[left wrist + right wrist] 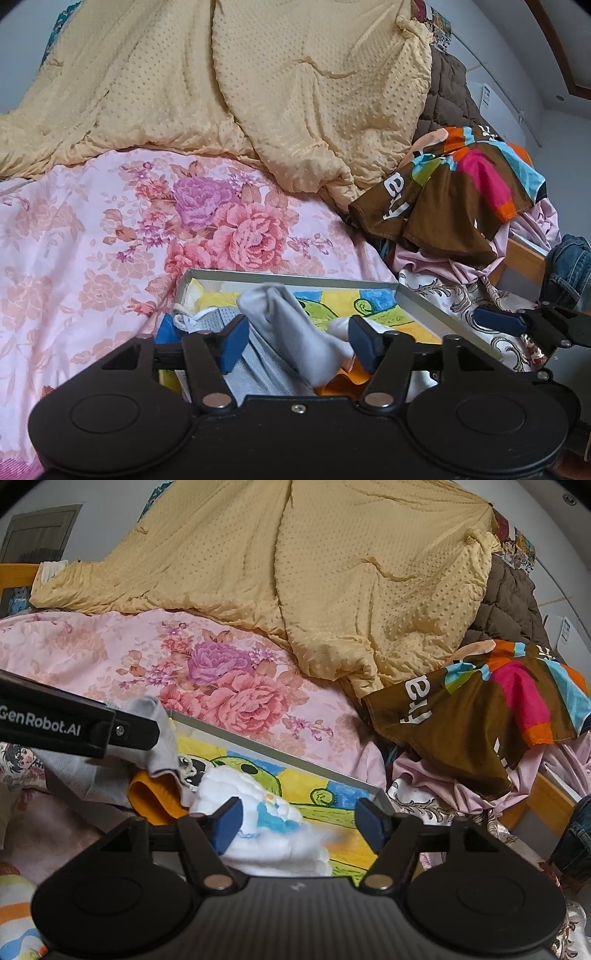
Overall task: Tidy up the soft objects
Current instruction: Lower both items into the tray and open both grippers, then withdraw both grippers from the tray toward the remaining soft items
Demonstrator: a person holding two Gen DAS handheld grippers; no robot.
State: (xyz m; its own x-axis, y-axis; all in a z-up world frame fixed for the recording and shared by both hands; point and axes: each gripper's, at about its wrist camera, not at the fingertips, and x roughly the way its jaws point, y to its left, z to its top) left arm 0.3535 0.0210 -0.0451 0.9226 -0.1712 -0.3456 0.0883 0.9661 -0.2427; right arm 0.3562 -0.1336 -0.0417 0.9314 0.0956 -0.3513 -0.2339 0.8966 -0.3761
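A shallow grey box point(295, 277) with a yellow and green cartoon lining lies on the bed; it also shows in the right wrist view point(266, 746). My left gripper point(297, 341) is open, jaws wide, around a grey cloth point(291, 332) that lies in the box. My right gripper point(297, 823) is open over a white cloth with blue print point(269, 830) in the box. An orange cloth point(155, 797) lies beside it. The left gripper's body point(74, 727) shows at the left of the right wrist view, by the grey cloth point(155, 738).
A pink floral sheet point(110, 240) covers the bed. A yellow dotted quilt point(240, 85) is heaped behind. A brown multicoloured garment point(454, 192), pink cloth and a brown quilted jacket point(450, 88) pile up at the right. Jeans point(569, 269) hang at the right edge.
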